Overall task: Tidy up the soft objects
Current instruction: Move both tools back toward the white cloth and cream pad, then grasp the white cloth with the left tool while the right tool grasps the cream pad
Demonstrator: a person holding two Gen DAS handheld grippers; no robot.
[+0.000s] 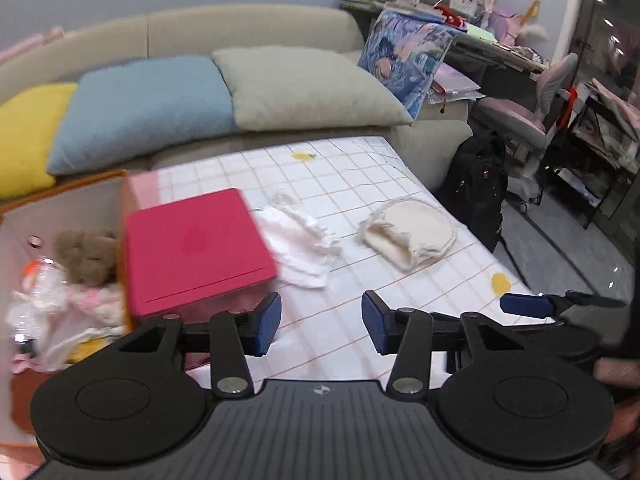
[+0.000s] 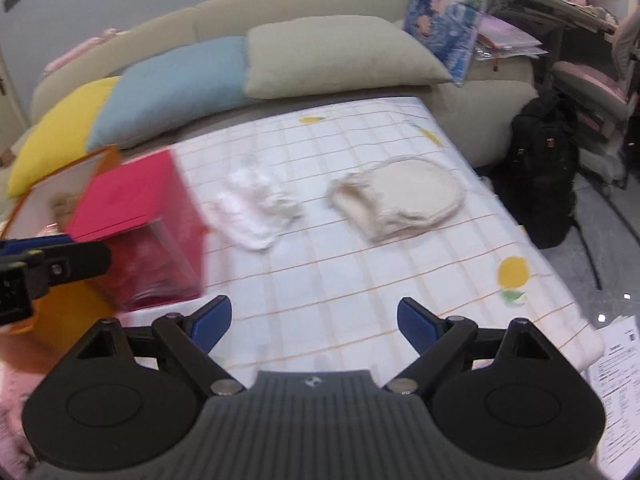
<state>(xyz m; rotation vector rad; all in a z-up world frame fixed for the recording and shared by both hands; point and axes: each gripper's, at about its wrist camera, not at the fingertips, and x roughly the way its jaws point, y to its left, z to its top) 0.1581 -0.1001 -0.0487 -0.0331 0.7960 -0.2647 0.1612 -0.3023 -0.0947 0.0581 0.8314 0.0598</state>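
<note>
1. Two soft items are seen loose on the checked tablecloth (image 2: pixel 360 280): a white crumpled cloth (image 2: pixel 256 208) near the middle, and a cream fabric pouch (image 2: pixel 400 200) toward the table's right edge. The two lie apart, not touching.
2. An orange-walled storage bin (image 1: pixel 24 216) stands at the table's left edge. Soft things are already held in it, a brown plush toy (image 1: pixel 86 254) among them; the rest is too blurred to name.
3. A red box (image 1: pixel 192 252) sits just beside the bin, with the white cloth touching or nearly touching its right side.
4. Left gripper (image 1: pixel 320 324): jaws set moderately apart, nothing between them, held low over the near edge of the table.
5. Right gripper (image 2: pixel 312 324): jaws spread wide, empty, aimed toward the table's middle.
6. Step judged in hand: an approach for the next pickup, sorting partly done, two items left.
7. Next move, as judged: one gripper is to be lowered onto a cloth and closed on a raised fold. The white cloth is nearer the bin; the red box beside it could be snagged.
</note>
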